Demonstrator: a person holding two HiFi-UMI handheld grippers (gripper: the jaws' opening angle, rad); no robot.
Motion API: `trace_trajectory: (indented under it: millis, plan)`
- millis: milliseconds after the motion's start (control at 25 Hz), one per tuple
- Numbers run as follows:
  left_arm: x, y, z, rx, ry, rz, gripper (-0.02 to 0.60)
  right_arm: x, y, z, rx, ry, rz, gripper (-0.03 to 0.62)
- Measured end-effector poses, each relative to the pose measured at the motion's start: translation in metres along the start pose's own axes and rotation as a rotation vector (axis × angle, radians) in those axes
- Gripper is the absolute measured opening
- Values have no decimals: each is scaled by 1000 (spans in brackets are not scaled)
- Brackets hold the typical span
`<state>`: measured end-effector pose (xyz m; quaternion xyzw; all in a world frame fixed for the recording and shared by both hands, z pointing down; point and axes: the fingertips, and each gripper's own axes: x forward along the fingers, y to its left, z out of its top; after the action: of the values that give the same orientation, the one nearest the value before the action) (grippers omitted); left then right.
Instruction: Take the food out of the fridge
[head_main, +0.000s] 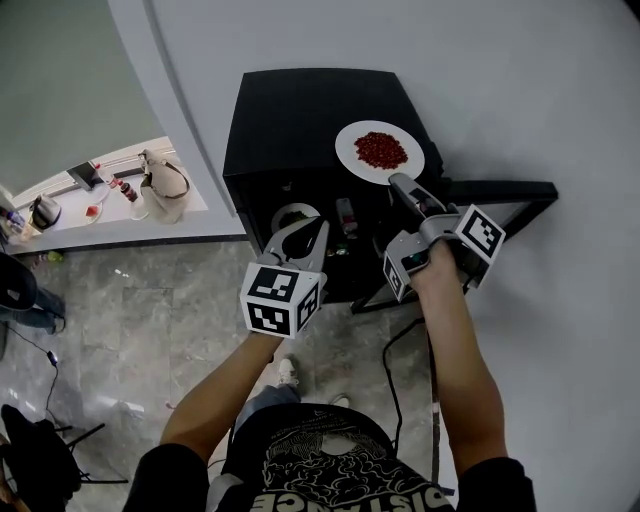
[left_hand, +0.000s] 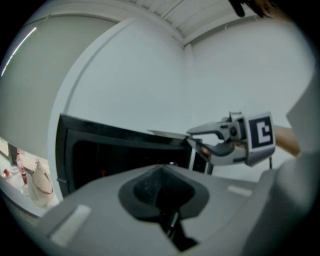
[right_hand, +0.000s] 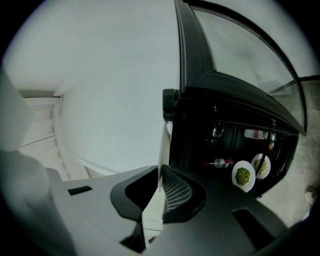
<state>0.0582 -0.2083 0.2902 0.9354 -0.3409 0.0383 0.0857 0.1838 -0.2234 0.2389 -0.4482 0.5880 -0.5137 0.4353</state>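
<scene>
A black mini fridge (head_main: 290, 120) stands with its door (head_main: 500, 190) swung open to the right. My right gripper (head_main: 395, 180) is shut on the rim of a white plate (head_main: 350, 150) of red food (head_main: 381, 150), held level above the fridge top. The right gripper view shows that plate (right_hand: 162, 150) edge-on between the pads. Inside the fridge sit a plate of green food (right_hand: 242, 176) and a small bottle (right_hand: 220, 162). My left gripper (head_main: 300, 235) hangs shut and empty before the fridge opening, near the green plate (head_main: 293, 215). The left gripper view shows the right gripper (left_hand: 192, 137) holding the plate (left_hand: 167, 133).
A window ledge at the left holds a beige bag (head_main: 165, 190) and small bottles (head_main: 125, 190). A black cable (head_main: 395, 370) runs over the marble floor below the fridge. A dark bag (head_main: 35, 450) lies at the lower left. White wall surrounds the fridge.
</scene>
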Motion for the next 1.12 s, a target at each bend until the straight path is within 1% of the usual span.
trace_trajectory:
  millis: [200,440,600,760,960,1120]
  plan:
    - [-1,-6,-4,21,-10,-24,0,5,-8,6,-1,-45,0,12]
    - [2,-1,-10,24,-9,-20,0,16,-14,10,12,-81,26,12]
    - [0,0,-8,24,-20,-13,0,18,-13,10,-2,-81,41,12]
    - [-4,-10,-4,26,-34,-9,0,7,-10,13,-14,-77,69,13]
    - [-7,-6,-2,19,-36,-7,0,11,-6,10,-26,-64,95,65]
    - [-9,-8,-2,18,-41,2,0,7,-6,10,-56,-50,106,72]
